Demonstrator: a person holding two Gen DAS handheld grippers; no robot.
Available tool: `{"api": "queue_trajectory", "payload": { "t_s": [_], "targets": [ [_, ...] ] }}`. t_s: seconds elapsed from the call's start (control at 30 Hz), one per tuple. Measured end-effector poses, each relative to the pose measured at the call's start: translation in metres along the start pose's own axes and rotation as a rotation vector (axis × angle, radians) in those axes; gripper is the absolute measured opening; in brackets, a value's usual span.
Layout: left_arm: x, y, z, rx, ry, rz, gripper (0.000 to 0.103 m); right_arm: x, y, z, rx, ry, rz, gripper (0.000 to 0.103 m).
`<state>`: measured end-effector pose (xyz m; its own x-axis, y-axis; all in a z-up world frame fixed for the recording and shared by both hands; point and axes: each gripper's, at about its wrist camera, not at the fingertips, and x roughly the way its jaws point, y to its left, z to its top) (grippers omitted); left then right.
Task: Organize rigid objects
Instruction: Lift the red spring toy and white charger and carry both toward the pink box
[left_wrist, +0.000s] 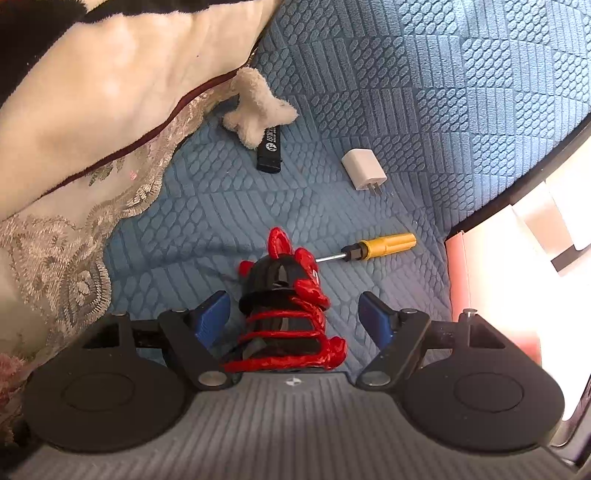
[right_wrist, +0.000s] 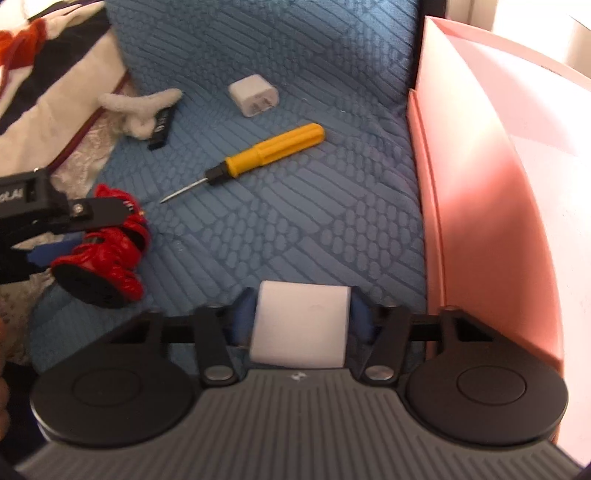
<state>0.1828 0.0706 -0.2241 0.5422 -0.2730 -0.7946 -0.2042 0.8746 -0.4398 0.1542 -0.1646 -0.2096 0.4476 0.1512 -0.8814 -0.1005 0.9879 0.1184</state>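
A red-and-black figurine lies on its side on the blue quilted cushion, its black base toward the left wrist camera. My left gripper is open around it, with a gap between the figurine and each blue pad. In the right wrist view the same figurine lies at the left, under the left gripper. My right gripper is shut on a white block, one blue pad pressed against each side. A yellow-handled screwdriver and a white plug charger lie farther out on the cushion.
A black stick-shaped item lies partly under a white plush piece. A lace-edged pillow fills the left side. A pink box stands along the cushion's right edge.
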Motion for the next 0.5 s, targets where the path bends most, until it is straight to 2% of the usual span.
{"api": "queue_trajectory", "payload": {
  "t_s": [0.1, 0.5],
  "targets": [
    [0.003, 0.000, 0.001, -0.003, -0.004, 0.015, 0.080, -0.002, -0.003, 0.002, 0.023, -0.008, 0.015, 0.055],
    [0.019, -0.003, -0.002, 0.005, 0.008, 0.033, 0.079, 0.003, 0.005, 0.002, -0.039, -0.003, -0.014, 0.055]
  ]
}}
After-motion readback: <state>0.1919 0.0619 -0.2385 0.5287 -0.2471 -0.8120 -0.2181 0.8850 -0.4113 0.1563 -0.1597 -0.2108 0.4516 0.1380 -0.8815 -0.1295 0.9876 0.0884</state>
